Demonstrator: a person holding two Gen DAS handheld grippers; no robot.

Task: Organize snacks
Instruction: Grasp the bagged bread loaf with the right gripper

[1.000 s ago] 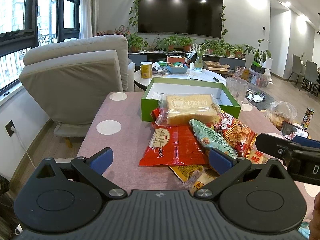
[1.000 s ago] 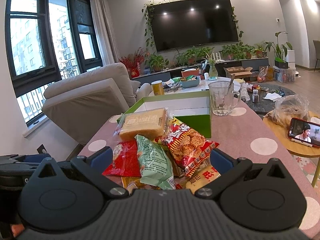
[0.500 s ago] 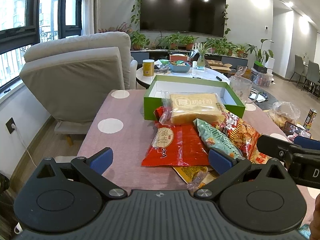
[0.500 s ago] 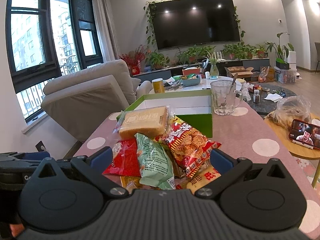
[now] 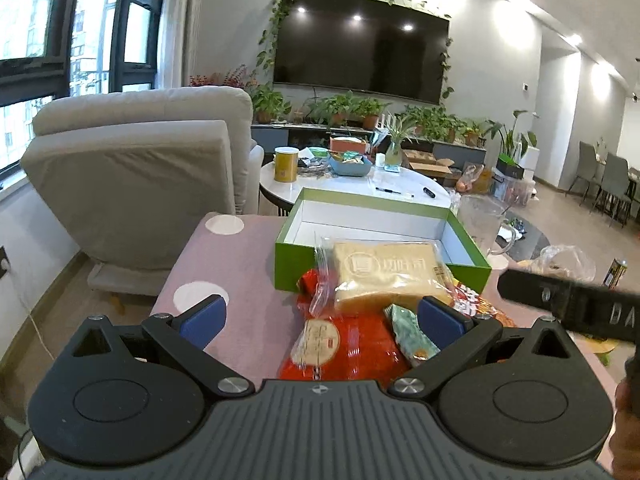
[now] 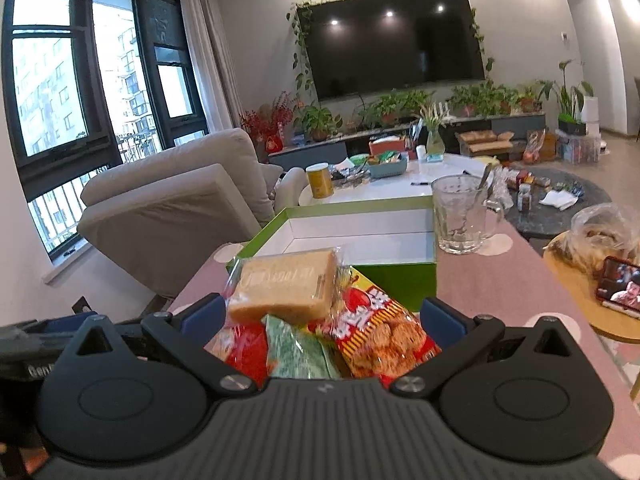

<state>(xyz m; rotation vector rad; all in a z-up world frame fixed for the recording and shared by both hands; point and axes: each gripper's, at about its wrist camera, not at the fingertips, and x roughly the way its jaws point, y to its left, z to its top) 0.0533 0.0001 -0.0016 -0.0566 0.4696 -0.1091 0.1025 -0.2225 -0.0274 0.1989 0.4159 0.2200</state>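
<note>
A pile of snack packs lies on the pink dotted table point(image 5: 240, 276) in front of an open green box point(image 5: 380, 222) with a white, empty inside. On top rests bagged sliced bread point(image 5: 386, 274) point(image 6: 286, 286). Below it are a red pack point(image 5: 344, 350), a green pack point(image 6: 296, 354) and a red-yellow cracker bag point(image 6: 380, 336). My left gripper point(image 5: 322, 316) hovers open just short of the pile, the red pack between its fingers. My right gripper point(image 6: 322, 316) is open too, close over the pile. The right gripper's body point(image 5: 572, 304) shows in the left wrist view.
A glass mug point(image 6: 460, 216) stands on the table right of the green box point(image 6: 360, 236). A beige armchair point(image 5: 136, 184) sits to the left, and a white round table point(image 5: 360, 184) with clutter lies behind. A phone point(image 6: 618, 290) and a bag rest on a wooden side table at right.
Both grippers have moved forward toward the snack pile, which now looms larger and partly slips under the gripper bodies. Fingers stay open.
</note>
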